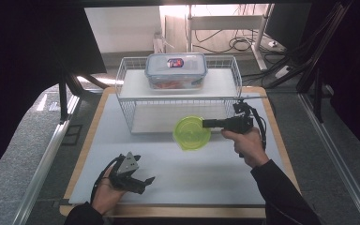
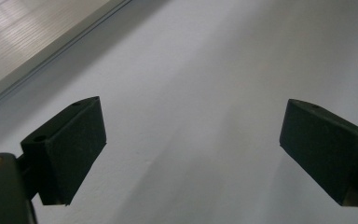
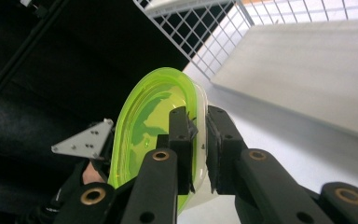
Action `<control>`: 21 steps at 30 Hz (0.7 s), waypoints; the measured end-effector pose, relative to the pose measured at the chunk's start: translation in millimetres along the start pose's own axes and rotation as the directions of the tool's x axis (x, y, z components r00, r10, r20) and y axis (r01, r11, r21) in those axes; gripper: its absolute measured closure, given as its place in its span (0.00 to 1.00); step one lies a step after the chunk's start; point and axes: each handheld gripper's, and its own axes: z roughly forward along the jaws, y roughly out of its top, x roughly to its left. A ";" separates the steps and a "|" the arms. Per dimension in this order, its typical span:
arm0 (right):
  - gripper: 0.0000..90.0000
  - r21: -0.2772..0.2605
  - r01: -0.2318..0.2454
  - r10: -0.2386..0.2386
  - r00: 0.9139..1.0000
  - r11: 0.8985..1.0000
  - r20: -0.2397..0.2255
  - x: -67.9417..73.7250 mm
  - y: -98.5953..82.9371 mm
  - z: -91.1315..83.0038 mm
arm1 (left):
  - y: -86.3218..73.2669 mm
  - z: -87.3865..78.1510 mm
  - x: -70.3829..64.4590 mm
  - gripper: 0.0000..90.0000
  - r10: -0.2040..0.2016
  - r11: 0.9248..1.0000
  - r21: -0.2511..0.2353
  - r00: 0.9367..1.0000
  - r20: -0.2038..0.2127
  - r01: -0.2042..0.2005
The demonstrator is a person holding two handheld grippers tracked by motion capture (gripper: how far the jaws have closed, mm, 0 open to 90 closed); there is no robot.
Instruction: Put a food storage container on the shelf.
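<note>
The right gripper (image 1: 207, 123) pinches the rim of a translucent green bowl (image 1: 191, 132), one jaw inside the wall and one outside, as the right gripper view shows with its fingers (image 3: 182, 140) pressed against the green bowl's (image 3: 154, 135) inner face. In the high view the bowl sits just in front of the white wire rack (image 1: 136, 112), low over the white table top (image 1: 178, 173), though whether it touches the surface cannot be told. It looks like thin moulded plastic: light, fairly stiff but likely to flex a little at the rim, smooth and so probably slippery under a loose pinch. It appears empty, so weight should not trouble the grip. The rim is the sensible place to take hold, with the jaws set deep enough over the wall that the bowl cannot pivot and swing. A clear lidded container (image 1: 176, 70) rests on the rack's upper shelf, well apart from the bowl. The left gripper (image 1: 143, 180) lies near the table's front edge with its jaws spread wide on nothing, its fingers (image 2: 70, 149) over bare table.
</note>
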 end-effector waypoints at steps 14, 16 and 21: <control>0.91 -0.072 -0.025 0.022 0.999 0.997 -0.036 16.2 41.4 -13.4 | -0.2 0.3 -0.1 0.08 -0.003 1.000 -0.004 1.000 0.002 0.003; 0.91 -0.082 -0.028 0.025 0.999 0.996 -0.039 18.5 47.9 -15.6 | -0.2 0.1 -0.1 0.08 -0.003 1.000 -0.005 1.000 0.003 0.003; 0.91 -0.112 -0.039 0.034 0.998 0.993 -0.045 23.8 65.5 -20.8 | -0.2 0.0 0.0 0.08 -0.001 1.000 -0.003 1.000 0.006 0.001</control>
